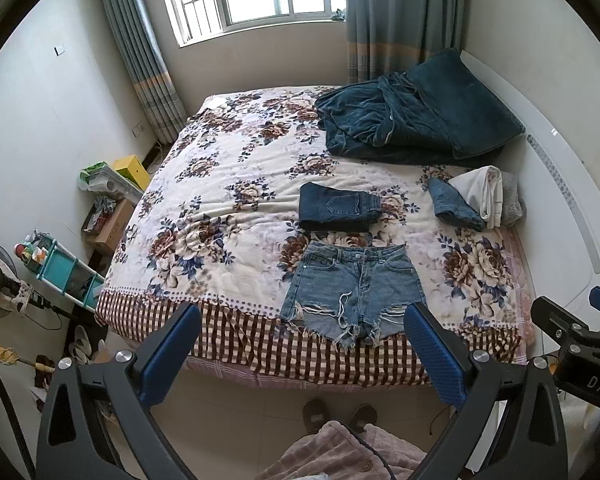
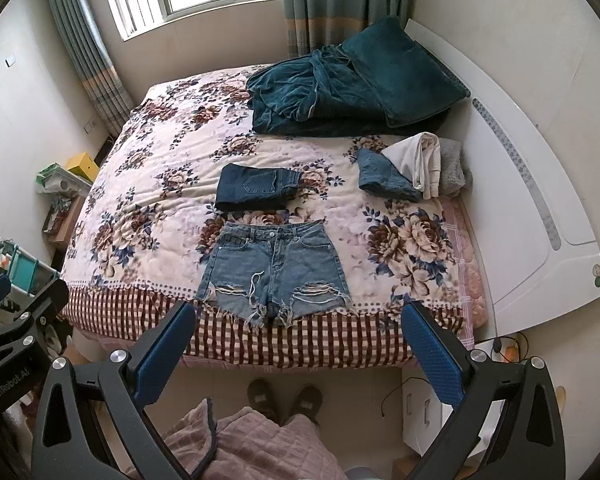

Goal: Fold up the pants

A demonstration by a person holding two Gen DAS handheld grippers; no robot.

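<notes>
Light blue ripped denim shorts (image 1: 352, 284) lie flat and unfolded near the bed's front edge, waistband away from me; they also show in the right wrist view (image 2: 274, 268). A folded dark denim piece (image 1: 336, 207) (image 2: 256, 188) lies just behind them. My left gripper (image 1: 300, 344) is open and empty, held above the floor in front of the bed edge. My right gripper (image 2: 298, 340) is open and empty at the same height, to the right of the left one. Part of the right gripper shows in the left wrist view (image 1: 580, 332).
The floral bedspread (image 1: 228, 184) covers the bed. A teal blanket heap (image 1: 416, 108) lies at the far right. A small pile of denim, white and grey clothes (image 1: 480, 200) sits by the white headboard (image 1: 560, 184). Boxes and a shelf (image 1: 60, 272) stand at left. My slippered feet (image 2: 284, 400) stand on the floor.
</notes>
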